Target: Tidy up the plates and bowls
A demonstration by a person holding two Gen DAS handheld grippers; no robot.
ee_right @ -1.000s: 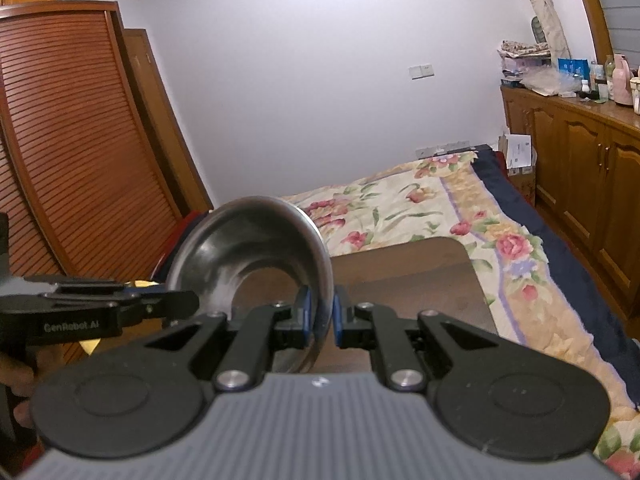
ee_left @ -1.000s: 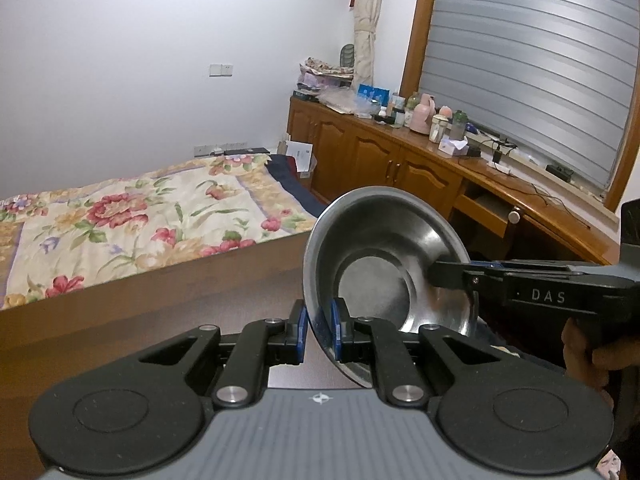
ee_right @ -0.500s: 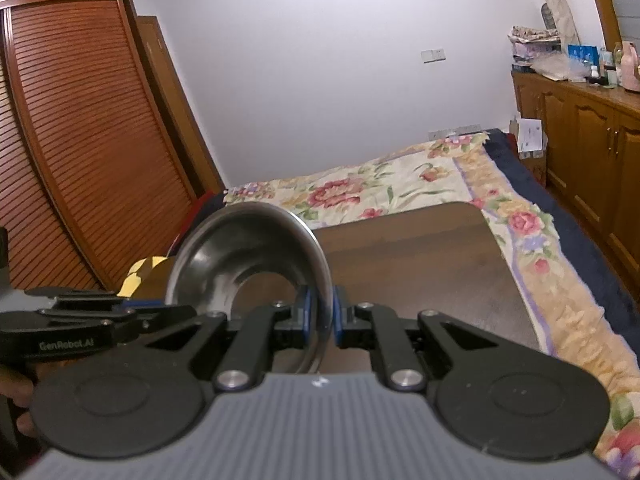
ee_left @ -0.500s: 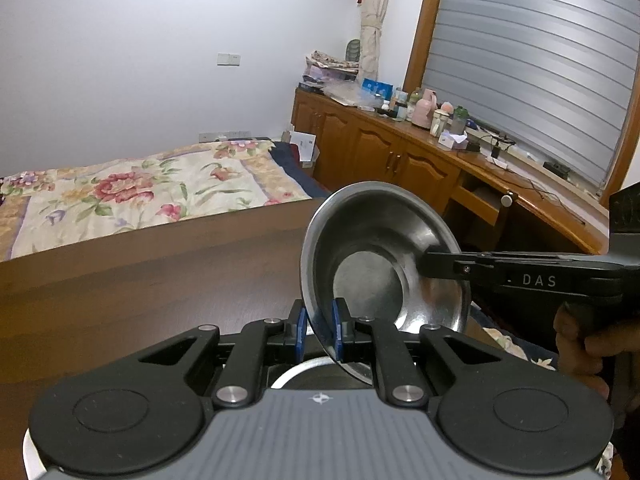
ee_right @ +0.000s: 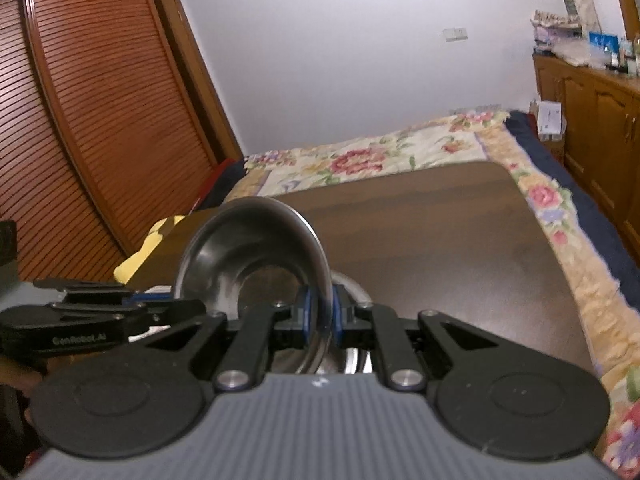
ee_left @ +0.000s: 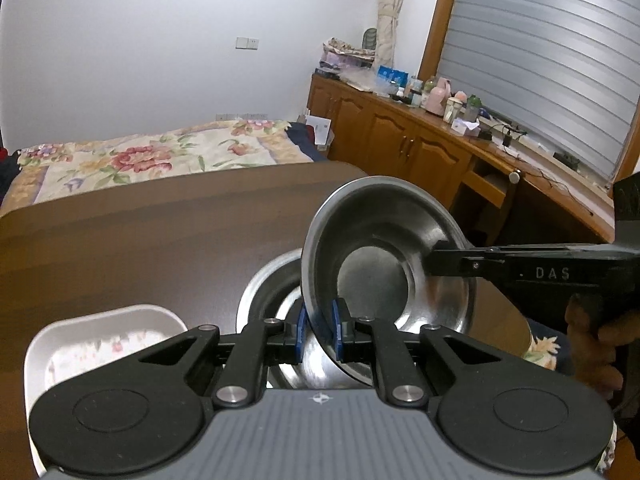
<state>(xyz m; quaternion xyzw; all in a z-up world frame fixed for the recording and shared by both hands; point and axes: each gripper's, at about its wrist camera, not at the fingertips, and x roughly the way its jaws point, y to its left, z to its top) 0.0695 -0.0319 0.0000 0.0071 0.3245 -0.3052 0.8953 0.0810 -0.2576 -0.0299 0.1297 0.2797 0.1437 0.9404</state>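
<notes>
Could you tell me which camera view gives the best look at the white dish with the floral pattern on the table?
The left wrist view: the white dish sits at the lower left with its rim and flowered inside visible, partly hidden behind the left gripper. In the right wrist view I cannot make out the dish at all.

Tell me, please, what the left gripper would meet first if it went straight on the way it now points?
Probably the second round steel bowl resting on the dark wooden table: it lies just beyond the left gripper, which grips the tilted shiny steel bowl. Depth is unclear.
</notes>
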